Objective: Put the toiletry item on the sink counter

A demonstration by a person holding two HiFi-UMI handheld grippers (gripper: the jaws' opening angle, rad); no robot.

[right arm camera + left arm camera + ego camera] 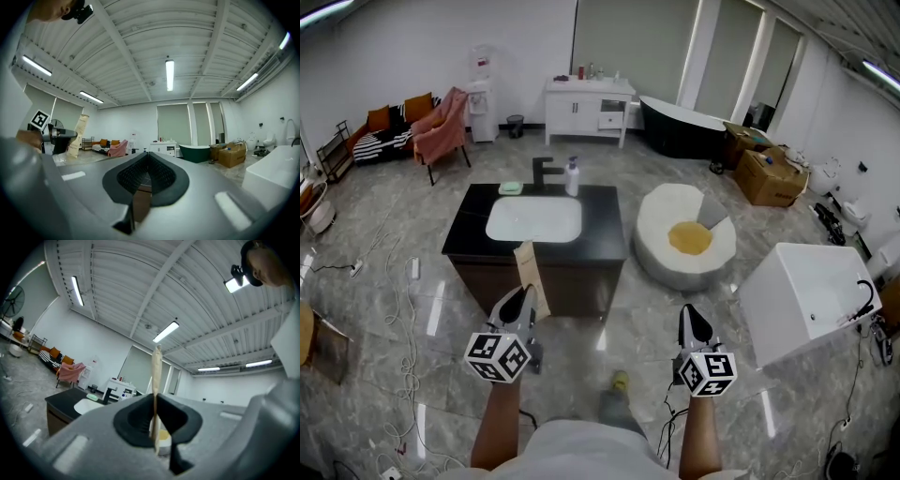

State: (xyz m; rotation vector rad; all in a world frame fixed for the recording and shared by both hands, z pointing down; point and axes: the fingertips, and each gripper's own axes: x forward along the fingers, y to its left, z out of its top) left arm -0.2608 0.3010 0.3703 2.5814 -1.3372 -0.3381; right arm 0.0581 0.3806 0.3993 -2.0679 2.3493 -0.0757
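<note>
Grey marble floor surrounds the black sink tabletop [602, 225], which stands ahead of the 2 claws, not yet reached. The flat tan packet [530, 274] is best carried forward upright and set down near the tabletop's front edge, clear of the basin [534, 220]. The left claw [522, 298] is clamped on the packet's lower part. The right claw [693, 322] is closed on nothing.

Colours as we read them.
- Desk [600, 225]: black top, dark brown front.
- Basin [534, 220]: white.
- Dish [510, 187]: pale green.
- Bottle [572, 180]: white.
- Packet [530, 272]: tan.
- Left tongs [517, 305] and right tongs [694, 323]: grey with black pads. We see black-and-white squares on each cube.
- Floor [412, 356]: grey, marbled.
- Armchair [441, 127]: pink.
- Bathtub [680, 127]: black.
</note>
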